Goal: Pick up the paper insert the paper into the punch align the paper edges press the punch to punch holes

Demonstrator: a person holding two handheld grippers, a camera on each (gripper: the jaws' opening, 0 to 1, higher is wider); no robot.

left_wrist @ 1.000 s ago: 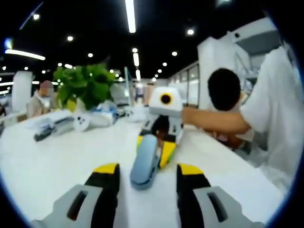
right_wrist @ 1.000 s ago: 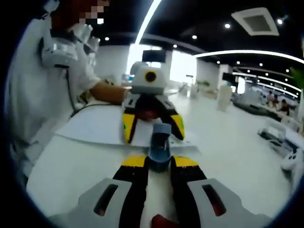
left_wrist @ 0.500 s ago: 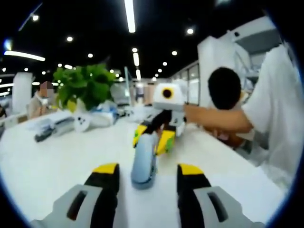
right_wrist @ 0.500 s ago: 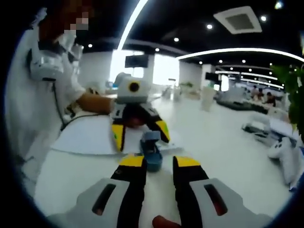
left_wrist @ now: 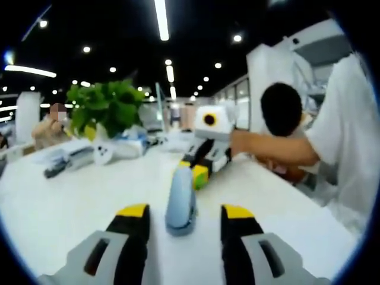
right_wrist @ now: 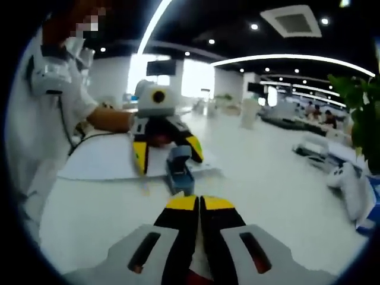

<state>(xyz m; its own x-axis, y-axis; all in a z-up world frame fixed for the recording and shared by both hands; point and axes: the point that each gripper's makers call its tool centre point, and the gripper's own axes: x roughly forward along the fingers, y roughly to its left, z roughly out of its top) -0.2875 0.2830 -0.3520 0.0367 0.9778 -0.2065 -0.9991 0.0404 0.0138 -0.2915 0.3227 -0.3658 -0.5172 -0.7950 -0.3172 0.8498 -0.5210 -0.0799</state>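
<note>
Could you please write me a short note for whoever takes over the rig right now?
Left tool open, jaws either side of the punch, not clamped.
Right tool shut, facing the punch from the other side.
Paper lies flat on the table, edge at the punch; insertion cannot be confirmed.
Left: check alignment, press the punch.

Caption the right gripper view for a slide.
Right gripper, fingers shut, faces the blue punch on the white table; the open left gripper stands behind it.

right tongs (right_wrist: 200, 205) closed, short of the blue punch (right_wrist: 179, 169) on paper (right_wrist: 110, 161).
</note>
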